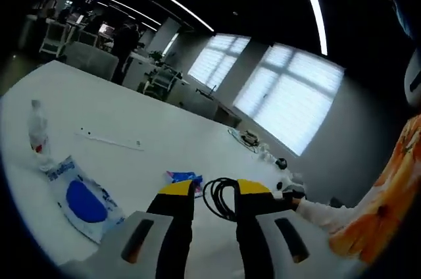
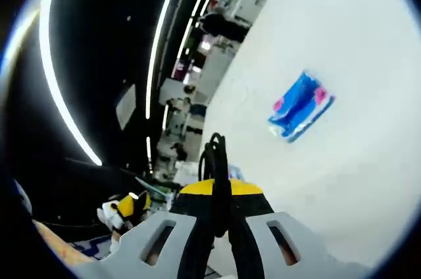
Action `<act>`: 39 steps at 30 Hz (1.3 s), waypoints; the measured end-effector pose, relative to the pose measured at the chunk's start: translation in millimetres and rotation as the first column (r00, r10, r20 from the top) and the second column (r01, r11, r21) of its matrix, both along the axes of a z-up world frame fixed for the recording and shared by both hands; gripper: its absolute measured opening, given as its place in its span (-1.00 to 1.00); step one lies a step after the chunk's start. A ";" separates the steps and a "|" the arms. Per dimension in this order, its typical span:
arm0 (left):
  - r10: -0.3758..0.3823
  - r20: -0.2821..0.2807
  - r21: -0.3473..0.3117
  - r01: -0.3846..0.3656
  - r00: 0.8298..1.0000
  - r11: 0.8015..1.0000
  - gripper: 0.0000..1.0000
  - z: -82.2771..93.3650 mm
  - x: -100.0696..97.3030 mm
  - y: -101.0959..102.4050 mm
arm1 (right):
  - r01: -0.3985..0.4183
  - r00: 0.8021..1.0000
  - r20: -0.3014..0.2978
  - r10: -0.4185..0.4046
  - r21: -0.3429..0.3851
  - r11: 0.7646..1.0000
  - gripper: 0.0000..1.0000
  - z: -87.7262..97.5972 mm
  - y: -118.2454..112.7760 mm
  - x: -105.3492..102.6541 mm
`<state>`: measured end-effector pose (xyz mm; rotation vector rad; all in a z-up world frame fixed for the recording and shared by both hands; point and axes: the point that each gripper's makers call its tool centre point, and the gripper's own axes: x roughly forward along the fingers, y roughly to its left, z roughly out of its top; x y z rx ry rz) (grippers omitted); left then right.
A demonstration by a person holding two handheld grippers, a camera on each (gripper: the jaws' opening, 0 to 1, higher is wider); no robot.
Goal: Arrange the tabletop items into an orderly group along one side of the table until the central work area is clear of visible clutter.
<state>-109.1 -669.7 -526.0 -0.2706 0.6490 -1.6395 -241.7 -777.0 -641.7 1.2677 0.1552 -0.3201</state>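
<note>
Left gripper view: the left gripper [image 1: 214, 193] rises from the bottom centre, yellow-tipped jaws standing apart with nothing between them. Beyond the tips, a coil of black cable [image 1: 221, 198] — its lower loops are hidden behind the right-hand jaw. At the right edge, the other gripper's yellow tip sits by the coil, a white-gloved hand [image 1: 316, 212] behind it, an orange-patterned sleeve [image 1: 381, 206] cut off by the frame. On the white table [image 1: 131, 114]: a small blue packet [image 1: 184, 177] just left of the coil, a clear bag with a blue disc [image 1: 82, 197] at lower left, a water bottle [image 1: 38, 133] at far left, and a thin white strip [image 1: 108, 139] further back. The far-end clutter is too small to make out.

Right gripper view: the picture is strongly rolled. The right gripper [image 2: 220, 193] comes up from bottom centre, jaws clamped on the cable [image 2: 215, 160], whose loops stick up above the tips. The blue packet [image 2: 300, 106] lies on the table [image 2: 368, 62] at upper right, well apart. Lower left — a yellow-tipped gripper, blurred.
</note>
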 end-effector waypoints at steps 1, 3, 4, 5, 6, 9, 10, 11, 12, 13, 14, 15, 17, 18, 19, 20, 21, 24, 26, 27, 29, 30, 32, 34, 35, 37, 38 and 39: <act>0.005 -0.012 0.007 -0.005 1.000 1.000 -0.58 -2.6 0.3 1.5 | 0.000 1.000 -0.009 0.000 0.006 1.000 -0.95 -2.7 0.0 0.0; 0.008 -0.020 0.013 -0.008 1.000 1.000 -0.58 -5.1 -0.3 3.1 | -0.010 1.000 -0.024 0.010 -0.012 1.000 -0.95 -11.2 -2.4 1.8; 0.007 -0.018 0.016 -0.007 1.000 1.000 -0.59 -6.7 -1.7 4.4 | -0.012 0.999 -0.034 0.012 -0.016 1.000 -0.95 -15.8 -3.5 2.2; 0.006 -0.016 0.019 -0.005 1.000 1.000 -0.59 -8.1 -3.0 5.0 | -0.009 0.999 -0.049 0.008 -0.010 1.000 -0.94 -24.4 -5.0 2.8; 0.006 -0.016 0.023 -0.005 1.000 1.000 -0.59 -9.3 -3.7 5.7 | -0.008 0.998 -0.060 0.008 -0.008 1.000 -0.94 -29.0 -4.0 4.0; 0.006 -0.024 0.030 -0.005 1.000 1.000 -0.60 -10.8 -5.1 7.3 | 0.003 0.994 -0.109 -0.002 0.010 1.000 -0.94 -50.3 -4.0 3.0; 0.010 -0.033 0.029 -0.009 0.999 1.000 -0.61 -10.6 -4.9 7.9 | 0.009 0.992 -0.123 -0.008 0.011 1.000 -0.94 -55.9 -5.7 0.7; 0.015 -0.039 0.030 -0.014 0.999 0.999 -0.62 -11.1 -3.0 8.2 | 0.014 0.990 -0.142 -0.012 0.009 1.000 -0.94 -62.0 -5.9 -1.3; 0.020 -0.043 0.029 -0.018 0.999 0.999 -0.62 -11.1 -2.1 8.8 | 0.015 0.989 -0.150 -0.013 0.007 1.000 -0.94 -66.6 -7.7 -2.9; 0.021 -0.044 0.028 -0.020 0.999 0.999 -0.62 -11.1 -1.7 9.3 | 0.016 0.986 -0.163 -0.016 0.000 1.000 -0.93 -70.8 -8.5 -4.6; 0.024 -0.045 0.028 -0.023 0.999 0.999 -0.63 -11.3 -1.2 9.7 | 0.023 0.981 -0.191 -0.024 -0.009 1.000 -0.93 -75.5 -10.8 -8.9; 0.027 -0.044 0.029 -0.026 0.999 0.999 -0.64 -11.5 -1.1 9.9 | 0.030 0.979 -0.204 -0.031 -0.007 1.000 -0.93 -78.7 -11.8 -11.1; 0.033 -0.050 0.031 -0.032 0.998 0.999 -0.64 -11.5 -1.0 10.4 | 0.074 0.976 -0.204 -0.070 0.015 0.997 -0.92 -83.3 -16.5 -14.9; 0.036 -0.054 0.030 -0.035 0.998 0.999 -0.64 -11.3 -1.4 10.9 | 0.095 0.974 -0.208 -0.089 0.022 0.995 -0.92 -86.9 -19.6 -18.1; 0.039 -0.055 0.028 -0.037 0.998 0.999 -0.64 -10.9 -2.1 11.2 | 0.113 0.974 -0.201 -0.104 0.033 0.993 -0.92 -87.9 -21.2 -19.1; 0.043 -0.064 0.027 -0.041 0.997 0.999 -0.65 -11.0 -3.0 11.8 | 0.122 0.974 -0.199 -0.112 0.037 0.992 -0.92 -87.5 -21.4 -19.2; 0.045 -0.069 0.026 -0.043 0.997 0.999 -0.66 -11.3 -3.2 12.0 | 0.123 0.971 -0.209 -0.115 0.029 0.992 -0.91 -88.9 -21.5 -19.8; 0.055 -0.106 0.026 -0.052 0.993 0.998 -0.67 -13.5 -5.4 13.5 | 0.130 0.960 -0.254 -0.120 0.022 0.991 -0.91 -99.3 -22.1 -25.1; 0.057 -0.109 0.023 -0.055 0.992 0.998 -0.68 -14.0 -8.2 14.5 | 0.142 0.954 -0.267 -0.133 0.017 0.990 -0.90 -101.9 -22.4 -27.4; 0.058 -0.111 0.020 -0.056 0.992 0.998 -0.68 -14.2 -9.2 14.9 | 0.149 0.951 -0.275 -0.140 0.010 0.989 -0.89 -103.0 -23.3 -28.5; 0.058 -0.128 0.020 -0.056 0.990 0.998 -0.69 -16.2 -11.9 16.3 | 0.152 0.949 -0.280 -0.145 0.004 0.988 -0.89 -104.2 -23.5 -29.0; 0.058 -0.135 0.023 -0.056 0.989 0.998 -0.69 -17.0 -12.9 17.2 | 0.154 0.948 -0.283 -0.147 0.003 0.988 -0.88 -104.9 -23.0 -28.9; 0.055 -0.141 0.030 -0.051 0.989 0.998 -0.70 -18.9 -14.7 19.2 | 0.159 0.944 -0.293 -0.151 0.004 0.987 -0.87 -107.2 -23.1 -29.2; 0.053 -0.146 0.057 -0.045 0.988 0.997 -0.71 -23.1 -15.5 22.1 | 0.175 0.930 -0.330 -0.164 0.004 0.985 -0.85 -112.2 -23.0 -33.0; 0.054 -0.144 0.056 -0.046 0.988 0.997 -0.70 -23.4 -14.9 22.6 | 0.180 0.928 -0.331 -0.171 -0.002 0.984 -0.84 -112.3 -23.6 -33.2; 0.056 -0.145 0.052 -0.049 0.988 0.997 -0.71 -22.9 -12.8 24.2 | 0.198 0.929 -0.317 -0.191 -0.010 0.980 -0.83 -111.3 -27.0 -32.9; 0.060 -0.148 0.050 -0.053 0.987 0.997 -0.72 -22.5 -11.5 24.5 | 0.217 0.928 -0.311 -0.205 0.003 0.976 -0.83 -110.9 -28.6 -32.2; 0.065 -0.153 0.047 -0.059 0.986 0.997 -0.72 -21.5 -9.7 24.7 | 0.224 0.927 -0.309 -0.210 0.010 0.974 -0.83 -111.4 -30.1 -31.4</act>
